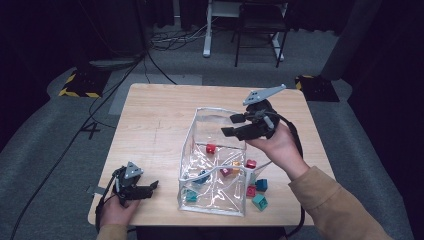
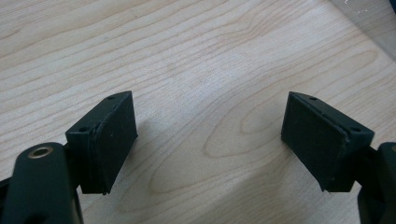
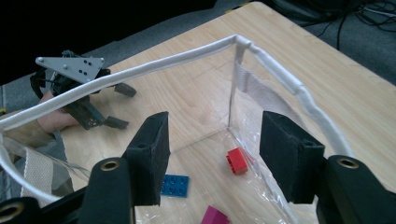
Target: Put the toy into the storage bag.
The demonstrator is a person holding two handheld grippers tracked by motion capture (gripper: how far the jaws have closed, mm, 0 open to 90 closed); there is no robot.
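right tool [image 1: 234, 125] open over clear bag [image 1: 186, 150] w/ bricks [image 1: 211, 148]; 3 bricks [image 1: 259, 201] outside.

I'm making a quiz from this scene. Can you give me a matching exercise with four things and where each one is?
Things:
1. left hand-held gripper
2. right hand-held gripper
3. red brick
4. teal brick

Places:
A. on the table outside the clear bag
B. above the bag's open top
C. inside the bag, far end
D. low over the table's near left corner

Pairs: 1-D, 2-B, 3-C, 4-A
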